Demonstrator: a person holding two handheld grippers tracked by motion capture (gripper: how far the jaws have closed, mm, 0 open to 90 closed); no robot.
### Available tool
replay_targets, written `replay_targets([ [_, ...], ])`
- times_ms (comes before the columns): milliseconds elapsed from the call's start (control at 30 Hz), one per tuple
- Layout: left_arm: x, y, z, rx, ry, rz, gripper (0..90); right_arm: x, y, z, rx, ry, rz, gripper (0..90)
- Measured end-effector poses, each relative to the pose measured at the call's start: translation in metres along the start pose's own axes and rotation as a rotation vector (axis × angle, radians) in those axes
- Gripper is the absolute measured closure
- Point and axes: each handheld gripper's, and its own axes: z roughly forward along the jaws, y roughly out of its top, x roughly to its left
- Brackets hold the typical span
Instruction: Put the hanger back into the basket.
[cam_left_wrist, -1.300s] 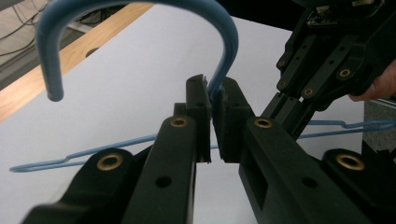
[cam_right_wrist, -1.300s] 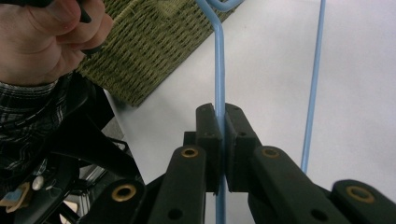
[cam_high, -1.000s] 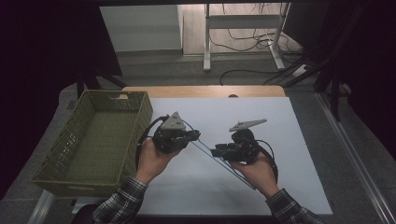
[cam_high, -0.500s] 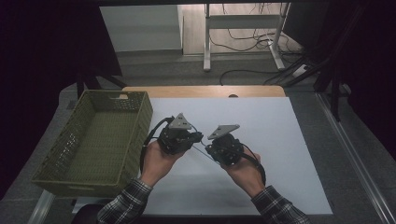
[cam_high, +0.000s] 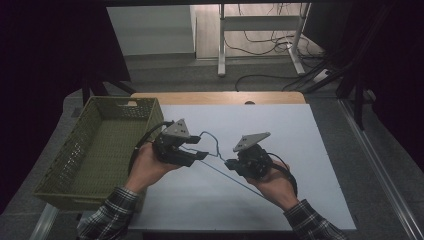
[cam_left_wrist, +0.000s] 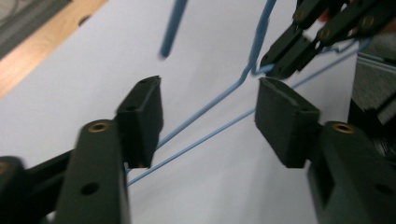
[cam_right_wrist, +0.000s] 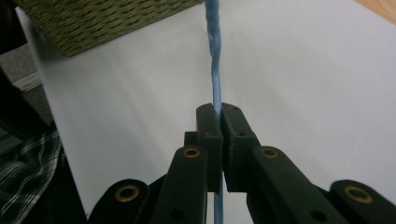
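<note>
Cord (cam_high: 212, 150), thin and blue, hangs above the white counter (cam_high: 310, 150) between the two grippers, with a small raised loop near the left one and a long straight run slanting down under the right hand. Right gripper (cam_high: 231, 163) has its fingers (cam_right_wrist: 208, 140) clamped on the cord, which passes up between them in the right gripper view; judged, this grip anchors the line so the other end can be re-taken. Left gripper (cam_high: 202, 155) has just been opening: its fingers (cam_left_wrist: 140, 119) stand apart, two strands crossing the gap untouched, so it holds nothing. Green woven basket (cam_high: 65, 165) sits at the counter's left edge, just beside the left hand (cam_high: 147, 170); what shows of its inside is bare, and the cord is outside it.
</note>
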Motion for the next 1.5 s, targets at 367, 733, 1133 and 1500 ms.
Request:
replay_targets([
  [367, 0.01, -0.011, 0.017, 0.117, -0.124, 0.134, 44.8, 0.0, -0.004, -0.011, 0.025, 0.088, -0.04, 87.3],
  [733, 0.009, -0.005, 0.041, 0.19, -0.219, 0.286, 68.9, 0.003, -0.003, -0.015, 0.021, 0.129, -0.077, 87.3],
  [1133, 0.002, -0.003, 0.037, 0.175, -0.311, 0.315, 87.5, -0.006, -0.006, -0.021, 0.02, 0.133, -0.077, 82.9],
  [1500, 0.008, 0.003, 0.017, 0.159, -0.222, 0.14, 87.6, -0.008, -0.005, -0.044, -0.05, 0.003, -0.054, 50.6],
])
